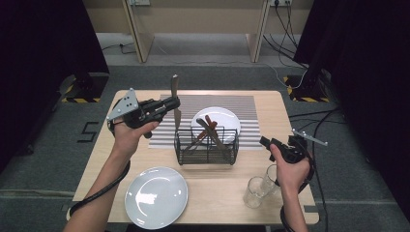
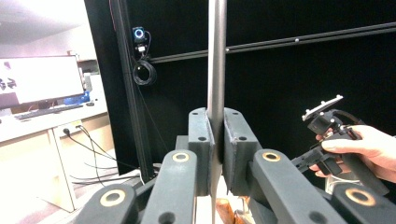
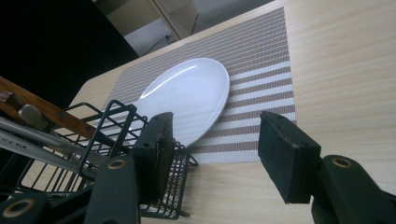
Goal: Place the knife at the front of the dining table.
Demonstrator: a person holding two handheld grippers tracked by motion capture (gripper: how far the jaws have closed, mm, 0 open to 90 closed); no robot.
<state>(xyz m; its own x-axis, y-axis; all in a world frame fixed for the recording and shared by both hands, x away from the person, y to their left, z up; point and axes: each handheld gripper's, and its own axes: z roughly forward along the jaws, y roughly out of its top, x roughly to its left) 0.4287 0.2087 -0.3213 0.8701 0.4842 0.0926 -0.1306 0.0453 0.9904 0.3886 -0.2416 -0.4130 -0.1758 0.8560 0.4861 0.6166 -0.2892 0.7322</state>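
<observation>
Nearest the person, a white plate sits at the table's front edge and two empty drinking glasses stand just under the right hand — a careless sweep of that forearm could well tip them.

The right gripper hangs beside the wire cutlery basket, its jaws standing wide with nothing between them. The left gripper is clamped on a table knife, held upright above the mat, blade pinched between the pads. The grip looks narrow and sits on smooth metal, so the knife might swivel or slide out — probably onto the second white plate behind the basket. Lowering it among the wooden-handled knives leaning in the basket could also snag them or drag the light basket along.

The surface is a pale wooden table with a striped placemat. Beyond it lie grey carpet, trailing cables, black curtains and the legs of a wooden desk.
</observation>
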